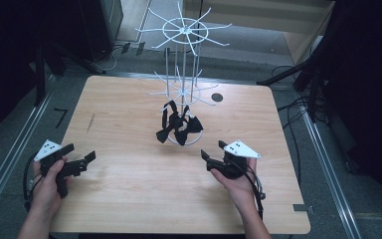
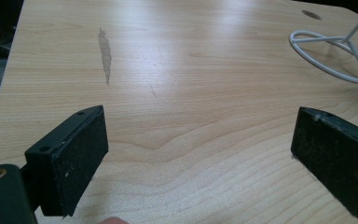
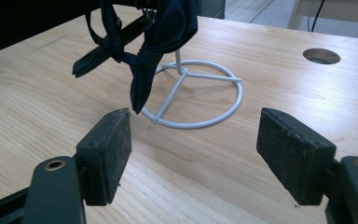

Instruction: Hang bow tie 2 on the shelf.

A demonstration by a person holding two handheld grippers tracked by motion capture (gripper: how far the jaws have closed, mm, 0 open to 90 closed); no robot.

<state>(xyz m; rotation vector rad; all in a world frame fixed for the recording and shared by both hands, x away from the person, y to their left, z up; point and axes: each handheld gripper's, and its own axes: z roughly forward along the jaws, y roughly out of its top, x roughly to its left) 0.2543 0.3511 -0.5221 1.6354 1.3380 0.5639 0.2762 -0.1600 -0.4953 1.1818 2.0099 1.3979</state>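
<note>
One wooden counter is being shown, and one white wire rack is being carried on it. Two tiers of radiating hooks are being counted on that rack, together with one round base ring. Two black bow ties are being held on the lower tier, as far as can be told, since their straps are tangled together. One round hole is being seen in the counter, and one pale scuff mark. Two grippers are being held by two hands: one left gripper and one right gripper, each with two black fingers
</note>
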